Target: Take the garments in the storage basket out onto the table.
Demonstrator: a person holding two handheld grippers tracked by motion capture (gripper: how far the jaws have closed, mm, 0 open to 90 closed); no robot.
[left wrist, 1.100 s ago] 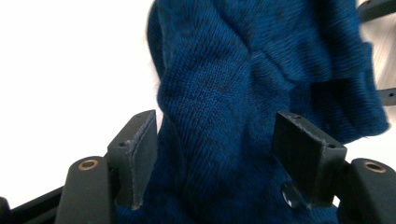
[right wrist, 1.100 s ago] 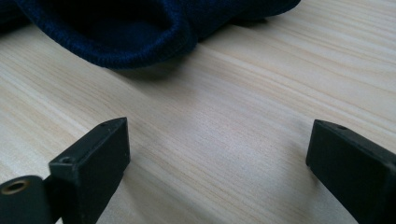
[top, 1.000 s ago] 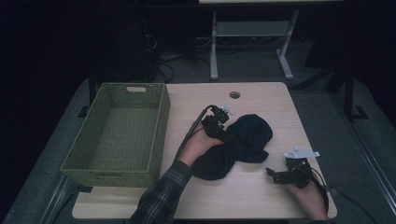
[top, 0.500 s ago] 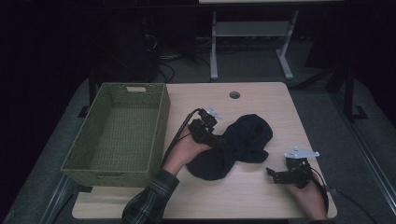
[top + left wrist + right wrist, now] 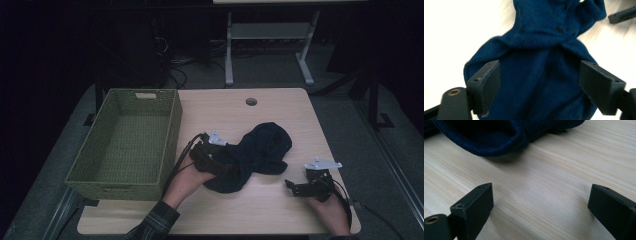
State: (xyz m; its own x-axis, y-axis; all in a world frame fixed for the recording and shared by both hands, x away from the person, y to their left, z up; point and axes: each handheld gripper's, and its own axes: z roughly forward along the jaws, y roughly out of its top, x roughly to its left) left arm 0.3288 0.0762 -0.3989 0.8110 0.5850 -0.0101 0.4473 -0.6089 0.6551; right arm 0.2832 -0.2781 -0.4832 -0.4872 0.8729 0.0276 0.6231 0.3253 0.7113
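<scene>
The left gripper [image 5: 539, 82] has its jaws spread wide; they have just been opening, and the dark blue garment [image 5: 544, 75] lies under and between them with neither pad pressing on it, so nothing is gripped. In the high view this gripper [image 5: 216, 159] sits at the garment's [image 5: 255, 152] left edge, near the basket [image 5: 125, 142].

The right gripper [image 5: 541, 205] also stands open, its jaws over bare wood with nothing between them. A rolled hem of the garment [image 5: 491, 137] lies just ahead of it, apart from the jaws. From above, this gripper [image 5: 295, 187] rests on the table [image 5: 280, 110] near the front right corner, a little clear of the cloth.

The garment lies bunched in a loose heap on the middle of the table, right of the basket and not touching it as far as the high view shows. The basket looks empty.

As a judgement, the work seems to be getting the garment gathered, and likely into the basket. None of that is done: the cloth is loose on the wood and no grip is made. What is left is to close on it, lift it and carry it over the basket's near wall.
</scene>
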